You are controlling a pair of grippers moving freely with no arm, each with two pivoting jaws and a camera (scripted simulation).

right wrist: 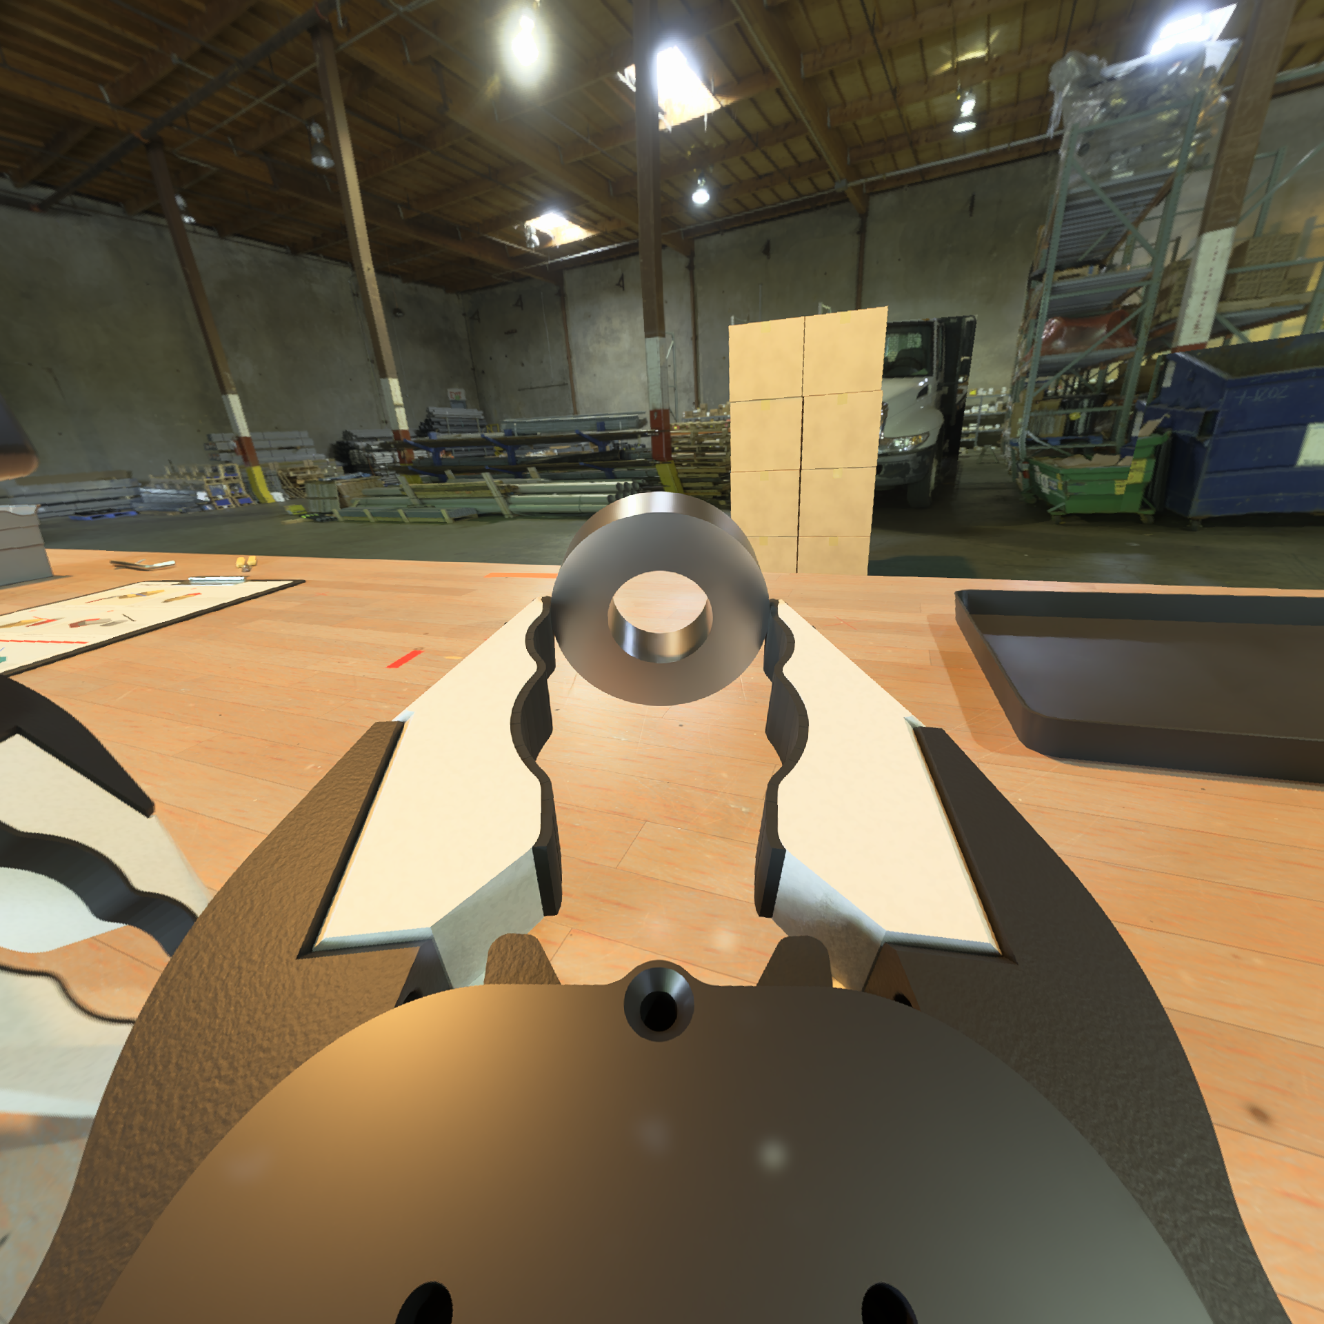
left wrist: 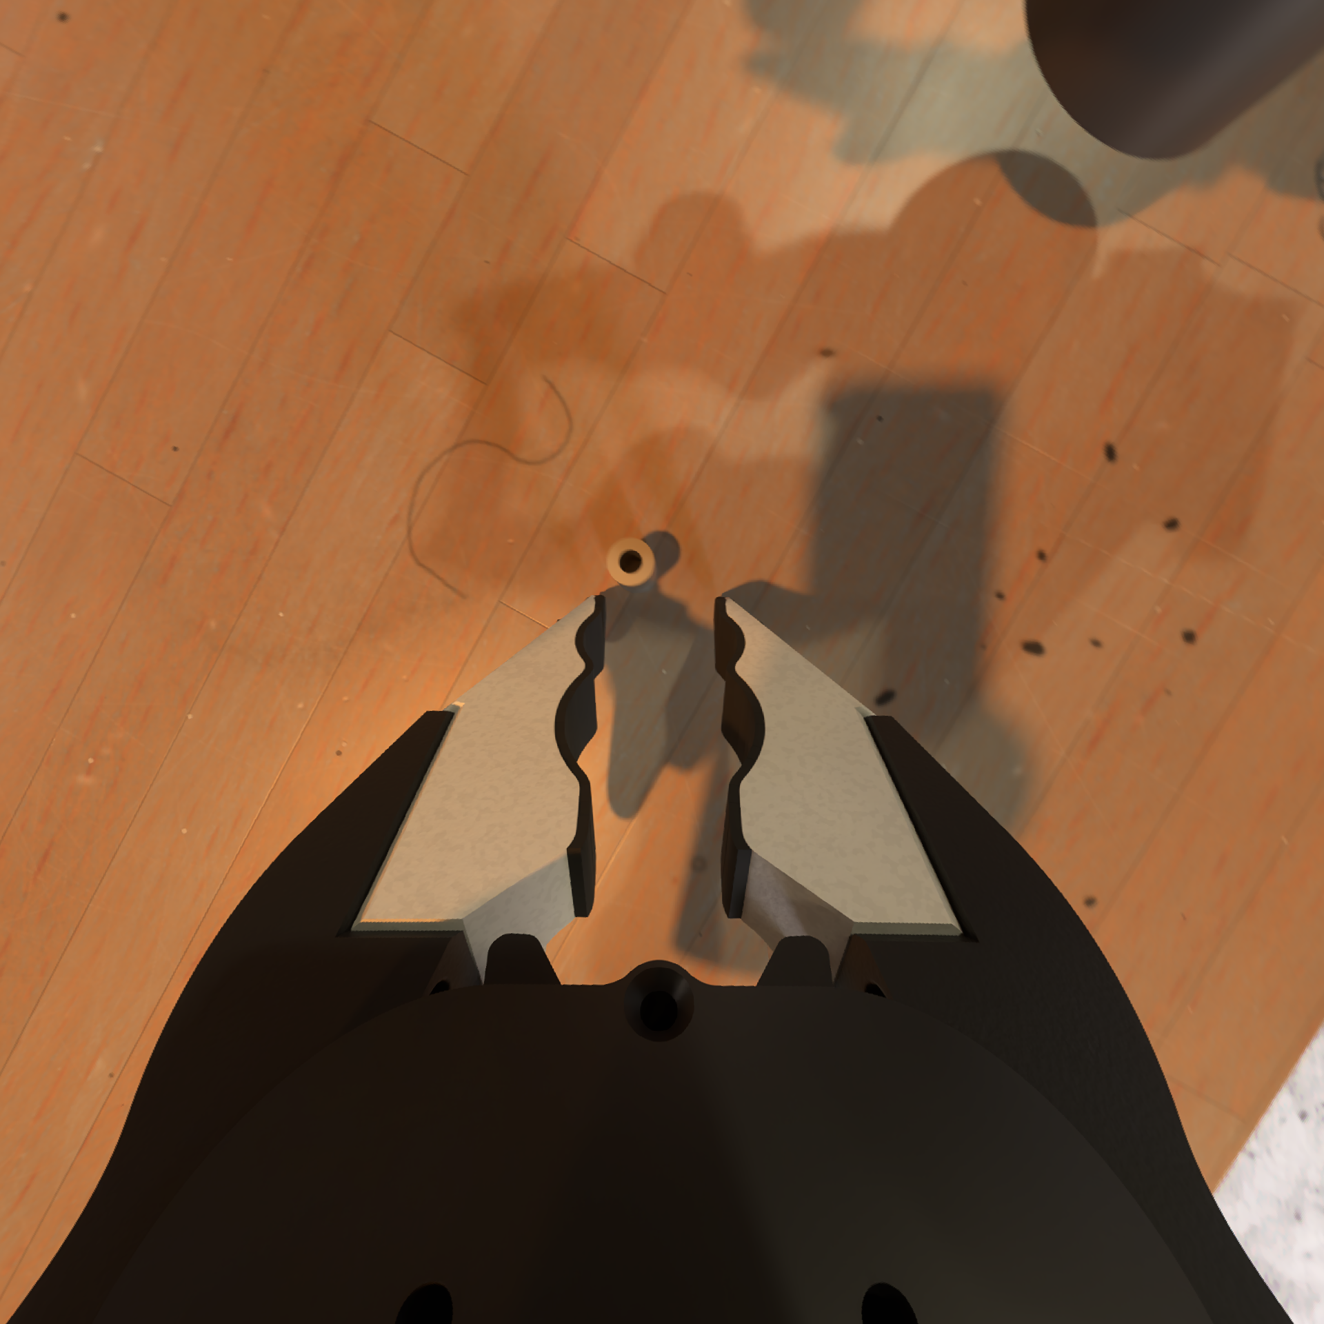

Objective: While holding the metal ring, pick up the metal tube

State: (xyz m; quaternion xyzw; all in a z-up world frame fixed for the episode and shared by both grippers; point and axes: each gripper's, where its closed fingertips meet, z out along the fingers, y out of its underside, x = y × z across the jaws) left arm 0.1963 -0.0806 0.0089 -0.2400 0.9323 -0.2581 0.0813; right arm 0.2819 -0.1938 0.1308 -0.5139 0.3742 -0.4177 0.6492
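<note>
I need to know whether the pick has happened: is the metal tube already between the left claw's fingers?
No. The metal tube stands on the wooden table just beyond the open left claw, outside its fingertips.

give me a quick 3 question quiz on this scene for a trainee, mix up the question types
1. True or false: the right gripper is shut on the metal ring.
2. Multiple choice: in the left wrist view, the metal tube is
A. clamped between the left gripper's fingers
B. standing on the wooden table, just beyond the left gripper's fingertips
C. lying in the dark tray
3. Fill in: the left gripper is ____ (open or shut).

Key
1. True: the ring sits between the fingertips, hole facing the camera, above the table.
2. B: seen end on, free of the fingers.
3. Open: a clear gap shows between the fingers and nothing is in it.
</note>
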